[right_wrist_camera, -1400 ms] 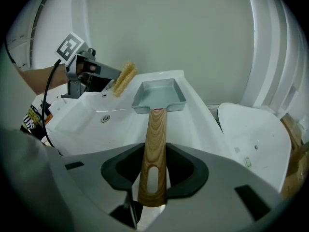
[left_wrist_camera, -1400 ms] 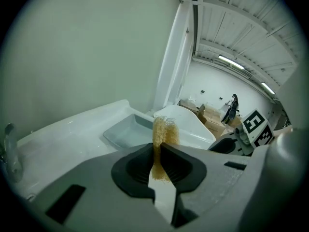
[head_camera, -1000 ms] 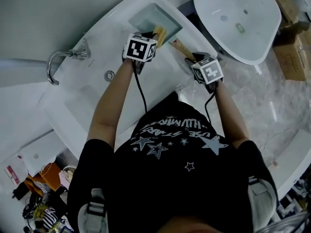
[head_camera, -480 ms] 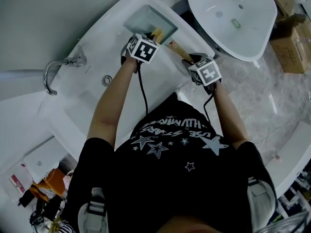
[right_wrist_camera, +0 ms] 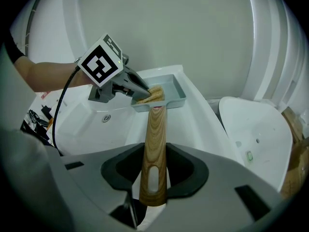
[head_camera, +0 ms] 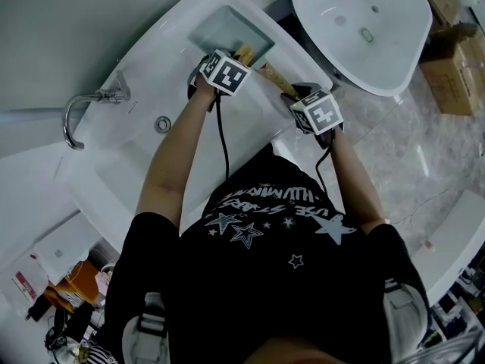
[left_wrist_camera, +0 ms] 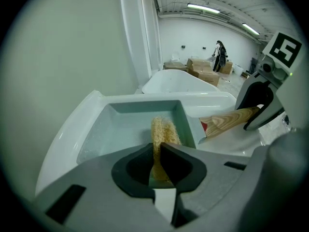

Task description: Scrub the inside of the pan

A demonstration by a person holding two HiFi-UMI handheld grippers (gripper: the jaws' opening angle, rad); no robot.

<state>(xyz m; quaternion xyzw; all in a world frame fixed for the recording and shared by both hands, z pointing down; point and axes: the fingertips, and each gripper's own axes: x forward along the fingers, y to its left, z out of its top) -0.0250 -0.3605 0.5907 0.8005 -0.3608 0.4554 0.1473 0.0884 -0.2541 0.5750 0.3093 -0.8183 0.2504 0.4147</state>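
Your left gripper (left_wrist_camera: pixel 157 153), pinching a yellow fibrous scrubber (left_wrist_camera: pixel 164 128), reaches straight ahead into the square pale-green pan (left_wrist_camera: pixel 120 129); your right gripper (right_wrist_camera: pixel 153 170) clamps its wooden handle (right_wrist_camera: pixel 156 129) lengthwise.

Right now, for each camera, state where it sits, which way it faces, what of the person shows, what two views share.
Head view: on the person's head, facing steeply down at the sink; left forearm, right forearm, left gripper and right gripper show.
Left gripper view: on the left gripper, facing along jaws shut on the scrubber reaching into the pan; right gripper at right.
Right gripper view: on the right gripper, facing along jaws shut on the wooden handle; left forearm shows.
Shared: both gripper views show pan and scrubber.
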